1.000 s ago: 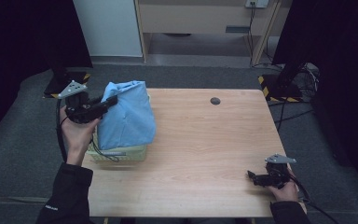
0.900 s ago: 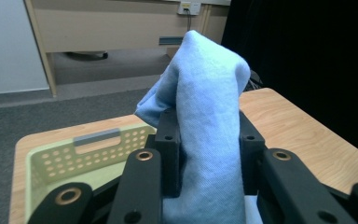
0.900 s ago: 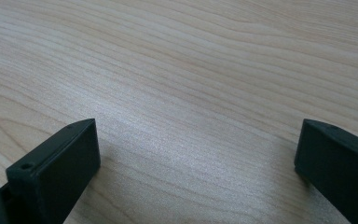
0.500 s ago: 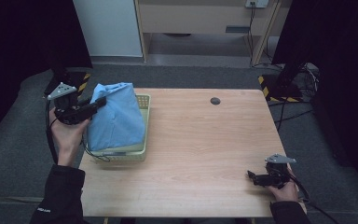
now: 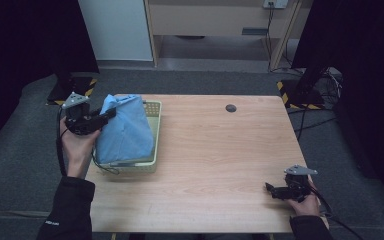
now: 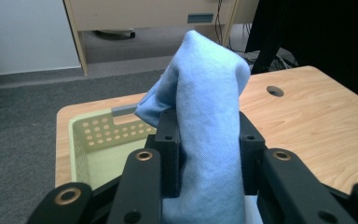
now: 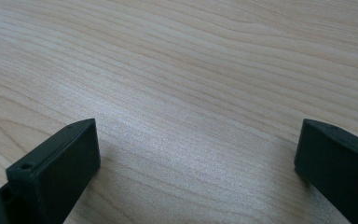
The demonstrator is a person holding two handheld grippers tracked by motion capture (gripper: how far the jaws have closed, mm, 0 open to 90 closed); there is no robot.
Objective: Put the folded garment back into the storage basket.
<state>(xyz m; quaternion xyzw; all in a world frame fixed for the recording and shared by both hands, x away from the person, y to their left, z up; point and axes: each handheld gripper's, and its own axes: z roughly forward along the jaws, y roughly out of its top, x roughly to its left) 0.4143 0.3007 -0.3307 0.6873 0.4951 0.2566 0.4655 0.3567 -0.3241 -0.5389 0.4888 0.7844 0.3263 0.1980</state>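
Pale wood forms the top of the bench [image 5: 215,165], which carries a round cable hole [image 5: 230,108] near its far edge. At the bench's left end a light green plastic basket [image 5: 150,167] is seen, its walls pierced with rows of small round holes; in the left gripper view the part of its floor that shows is bare. A blue cloth [image 5: 125,130] is draped over the basket, covering most of its opening, and a bunched fold of it is lifted above the basket. That fold is clamped between the fingers [image 6: 168,154] of the left gripper [image 5: 87,121], which are closed tight on the fabric from both sides. The left gripper is held at the basket's left edge. The right gripper [image 5: 280,191] is rested low on the bench near the front right corner, well apart from the basket; its fingers [image 7: 60,168] are spread wide with bare wood between them. A small white mark is visible on the left sleeve [image 5: 67,210], too small to be read.
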